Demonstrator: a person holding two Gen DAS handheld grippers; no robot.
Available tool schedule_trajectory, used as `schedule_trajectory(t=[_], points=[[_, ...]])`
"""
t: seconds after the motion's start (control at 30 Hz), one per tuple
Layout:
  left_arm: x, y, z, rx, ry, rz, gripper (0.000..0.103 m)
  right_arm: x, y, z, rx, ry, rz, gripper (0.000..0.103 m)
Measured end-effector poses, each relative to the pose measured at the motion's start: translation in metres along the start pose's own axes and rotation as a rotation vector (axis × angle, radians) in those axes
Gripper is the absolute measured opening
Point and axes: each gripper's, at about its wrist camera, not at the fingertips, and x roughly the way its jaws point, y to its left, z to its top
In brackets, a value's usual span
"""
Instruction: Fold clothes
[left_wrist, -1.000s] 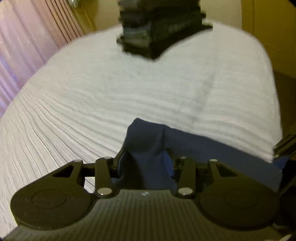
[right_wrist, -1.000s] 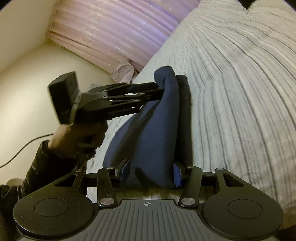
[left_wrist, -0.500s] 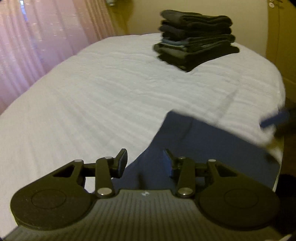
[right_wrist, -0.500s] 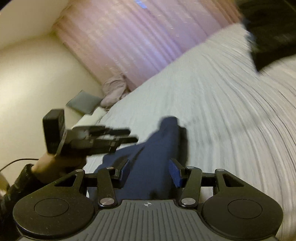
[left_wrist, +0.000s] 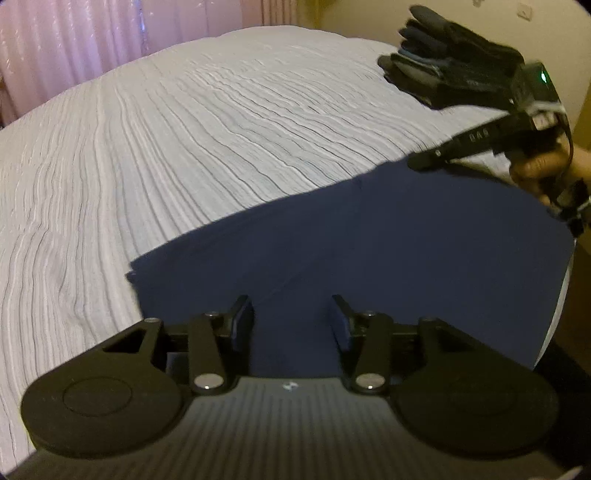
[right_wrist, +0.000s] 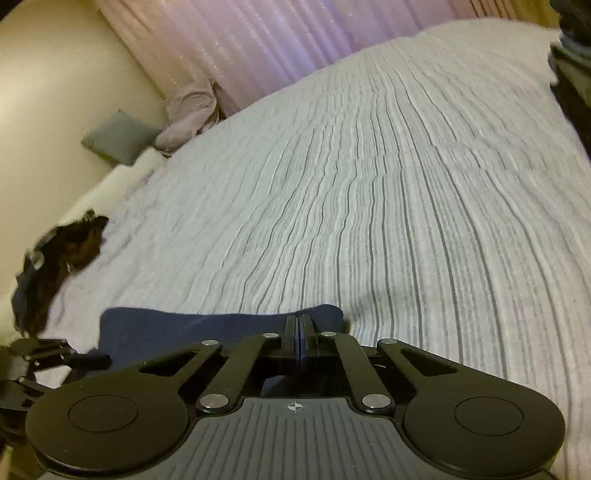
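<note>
The right claw (right_wrist: 298, 334) is fully closed, its two pads pressed together at the far edge of the navy garment (left_wrist: 369, 251). Whether cloth is pinched between the pads cannot be told; the pads meet right at the hem. The left claw (left_wrist: 291, 321) stands at a medium gap with its jaws opening; the navy garment lies between and beneath its fingers, and the pads do not press on it. In the left wrist view the right claw (left_wrist: 428, 160) appears at the garment's far right corner, carried by a hand (left_wrist: 535, 171).

The navy garment lies spread flat on the bed (left_wrist: 184, 147), close to the near edge.

Risks:
- If the right claw holds only a thin fold of hem, a pull is likely to strip it free and collapse the fold.
- With the left claw releasing, one side is unheld; dragging from the right alone would probably skew the cloth.
- The garment's right side reaches the bed's edge; a further shift that way could let it slide off.

Clearance: the ribbed bed cover is open ahead and to the left. A stack of folded clothes (left_wrist: 454, 55) sits at the far right corner, well apart. A dark crumpled item (right_wrist: 62, 258) lies at the left edge in the right wrist view.
</note>
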Motion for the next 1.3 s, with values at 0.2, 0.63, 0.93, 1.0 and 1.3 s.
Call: schedule_trajectory(t=[0.2,0.63,0.93,1.0,1.3], points=[[-0.002,0.037,0.013,-0.067,-0.043,0.094,0.038,-0.033,0.022,-0.001,-0.052,-0.059,0.004,0.004],[0.005,0.038,0.016,-0.049,-0.009,0.178,0.039,-0.075,0.059,-0.053,-0.171,-0.034,-0.021,0.063],[-0.058,0.005,-0.033,-0.083,-0.104,0.010,0.040,-0.125,0.087,-0.107,-0.183,-0.043,0.073,0.063],[-0.049,-0.005,-0.047,-0.080,-0.073,-0.011,0.040,-0.118,0.076,-0.123,-0.155,-0.023,0.043,0.063],[-0.057,0.000,-0.069,-0.151,-0.072,0.098,0.042,-0.166,0.088,-0.139,-0.179,-0.071,-0.046,0.063]])
